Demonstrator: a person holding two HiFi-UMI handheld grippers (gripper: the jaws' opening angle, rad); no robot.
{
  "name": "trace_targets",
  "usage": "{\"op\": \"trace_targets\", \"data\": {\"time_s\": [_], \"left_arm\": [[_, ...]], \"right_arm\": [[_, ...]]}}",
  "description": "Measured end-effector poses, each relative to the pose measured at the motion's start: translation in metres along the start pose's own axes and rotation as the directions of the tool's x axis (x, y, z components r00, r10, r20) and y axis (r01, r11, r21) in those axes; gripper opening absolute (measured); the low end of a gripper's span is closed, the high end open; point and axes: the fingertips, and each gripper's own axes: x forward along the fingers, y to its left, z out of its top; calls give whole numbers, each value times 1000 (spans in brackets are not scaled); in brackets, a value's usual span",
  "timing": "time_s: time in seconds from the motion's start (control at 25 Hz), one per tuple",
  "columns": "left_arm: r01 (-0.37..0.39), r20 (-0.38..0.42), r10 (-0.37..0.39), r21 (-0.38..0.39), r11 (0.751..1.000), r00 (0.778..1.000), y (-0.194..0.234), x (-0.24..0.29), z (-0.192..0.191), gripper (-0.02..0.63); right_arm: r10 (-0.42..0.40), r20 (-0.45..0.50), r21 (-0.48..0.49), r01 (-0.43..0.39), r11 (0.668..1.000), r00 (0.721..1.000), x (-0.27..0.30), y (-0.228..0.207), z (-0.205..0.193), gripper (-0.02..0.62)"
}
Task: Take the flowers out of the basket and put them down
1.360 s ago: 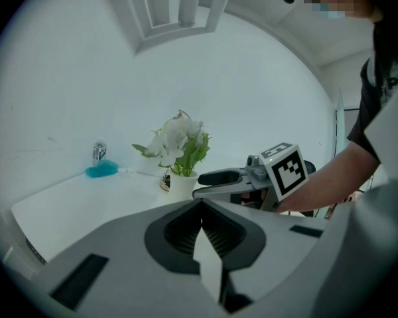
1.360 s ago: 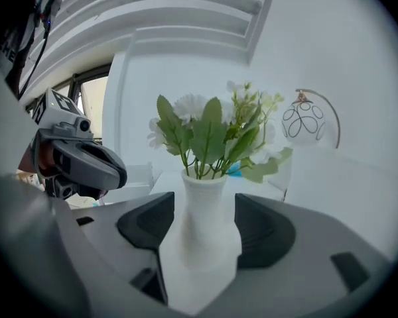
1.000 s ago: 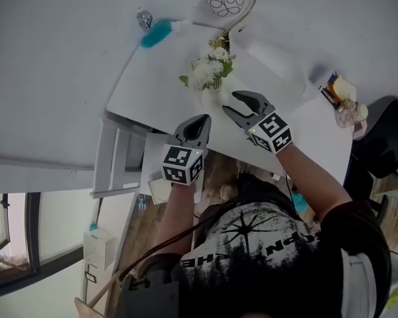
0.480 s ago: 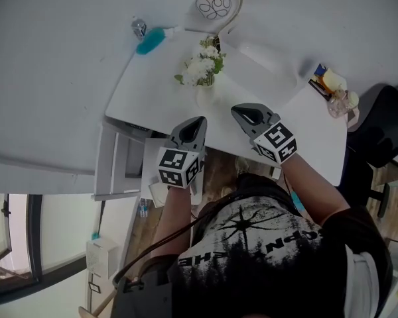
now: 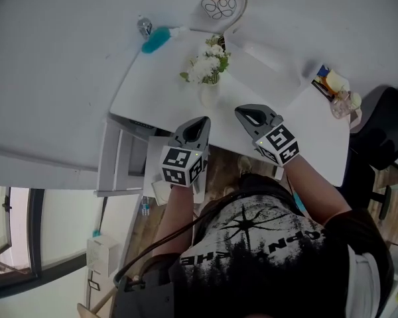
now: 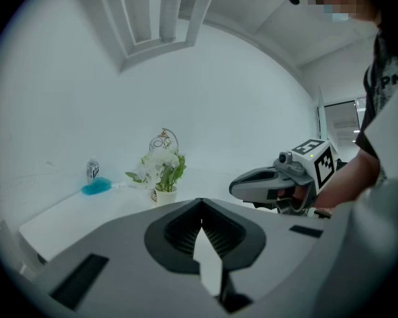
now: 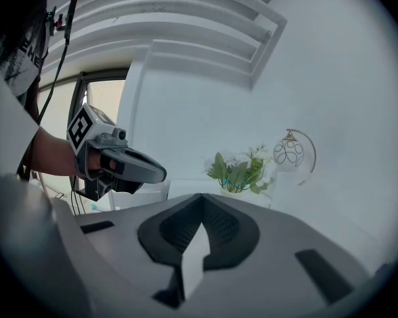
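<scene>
**Two tongs shut and empty, one bunch of flowers in its pot**

On my screens I counted two tongs, both held over the near edge of the table (image 5: pixel 156 88). The left tongs (image 5: pixel 200 120) were closed, tips meeting with nothing between them. The right tongs (image 5: pixel 244 112) were closed and empty as well. They sat side by side and apart, each pointing towards the far side of the table.

I saw one bunch of flowers (image 5: pixel 207 65), white blooms with green leaves. It stood upright in one small white pot (image 5: pixel 209 96) near the middle of the table. The pot was beyond both sets of tips and roughly between their two lines, touching neither. In the left gripper view the bunch lay ahead and a little to the left, with the right tongs showing at the right of the picture. In the right gripper view it lay ahead and slightly right, with the left tongs at the left.

Behind the flowers I made out one gold hoop ornament (image 5: pixel 223 4), close to the wall. To the left of it lay one blue duster (image 5: pixel 156 40), and just beside that stood one small bottle (image 5: pixel 144 26). At the far right corner of the table was a little clutter (image 5: pixel 337 89) of yellow and clear things; I could not count them.
</scene>
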Motion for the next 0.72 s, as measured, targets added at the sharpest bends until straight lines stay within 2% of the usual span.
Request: {"op": "trace_targets", "data": {"time_s": [0.2, 0.72], "left_arm": [[-2, -2, 2, 2, 1000, 1000, 1, -1, -1, 11], [6, -11, -6, 13, 1000, 1000, -8, 2, -3, 11]], "right_arm": [[6, 6, 32, -6, 999, 1000, 1, 0, 1, 17], [15, -12, 1, -15, 1000, 1000, -3, 4, -7, 17]]}}
